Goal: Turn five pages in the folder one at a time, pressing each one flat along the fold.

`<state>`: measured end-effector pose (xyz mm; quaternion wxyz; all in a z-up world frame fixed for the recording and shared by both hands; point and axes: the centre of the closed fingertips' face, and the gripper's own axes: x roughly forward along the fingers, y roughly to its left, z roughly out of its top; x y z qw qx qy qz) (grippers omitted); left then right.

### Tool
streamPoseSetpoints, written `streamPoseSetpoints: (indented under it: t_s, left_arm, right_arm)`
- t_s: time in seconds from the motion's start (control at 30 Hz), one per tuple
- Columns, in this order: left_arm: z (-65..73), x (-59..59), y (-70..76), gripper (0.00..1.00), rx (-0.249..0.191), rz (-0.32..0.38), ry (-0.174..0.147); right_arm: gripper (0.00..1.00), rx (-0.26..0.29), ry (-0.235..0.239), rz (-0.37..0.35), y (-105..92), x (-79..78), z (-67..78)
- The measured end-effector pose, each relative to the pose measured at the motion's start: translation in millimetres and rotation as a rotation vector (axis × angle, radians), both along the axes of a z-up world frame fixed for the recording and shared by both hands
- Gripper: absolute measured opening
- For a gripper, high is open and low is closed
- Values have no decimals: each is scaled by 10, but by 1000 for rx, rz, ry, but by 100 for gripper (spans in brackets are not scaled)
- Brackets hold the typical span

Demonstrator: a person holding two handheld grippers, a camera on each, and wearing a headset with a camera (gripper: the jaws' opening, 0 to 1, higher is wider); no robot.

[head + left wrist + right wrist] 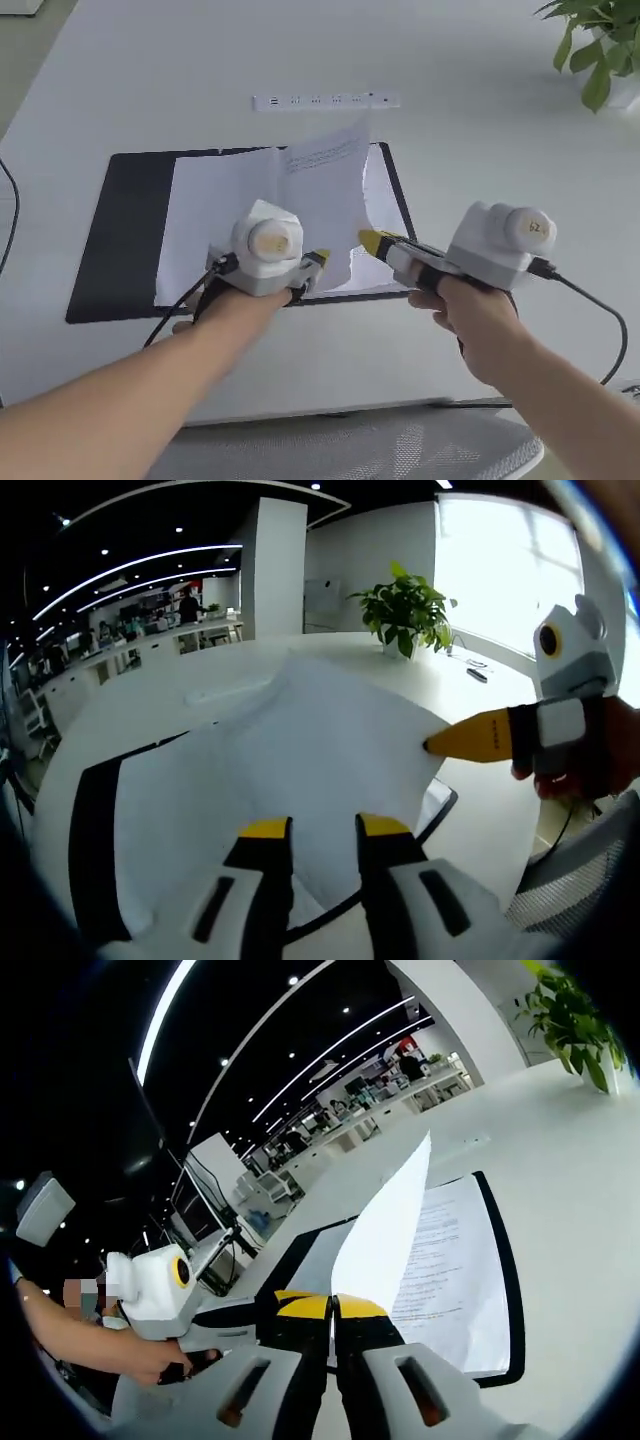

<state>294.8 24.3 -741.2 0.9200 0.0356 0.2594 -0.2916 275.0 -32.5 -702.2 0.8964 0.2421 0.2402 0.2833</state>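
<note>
We held our left gripper (312, 266) low with its jaws a little apart, our left hand (240, 305) under its body and the forearm reaching in from the lower left of the head view. Our right gripper (368, 240) pointed toward the left one, its yellow-tipped jaws closed together on the edge of the page (392, 1225), our right hand (472, 312) wrapped around its grip.
</note>
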Motion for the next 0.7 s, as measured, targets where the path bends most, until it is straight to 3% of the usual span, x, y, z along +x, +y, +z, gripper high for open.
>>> streamPoseSetpoints:
  t_s: [0.07,0.4,0.7]
  left_arm:
    - [96,-10,95,23,-28,26,-8]
    - [423,-215,742,27,-21,84,-30]
    - [614,-380,1317,27,-13,140,-53]
  right_arm:
    - [0,6,-11,18,106,-3,58]
    - [0,21,-51,114,703,-23,265]
    - [0,-1,-44,189,1215,-30,189]
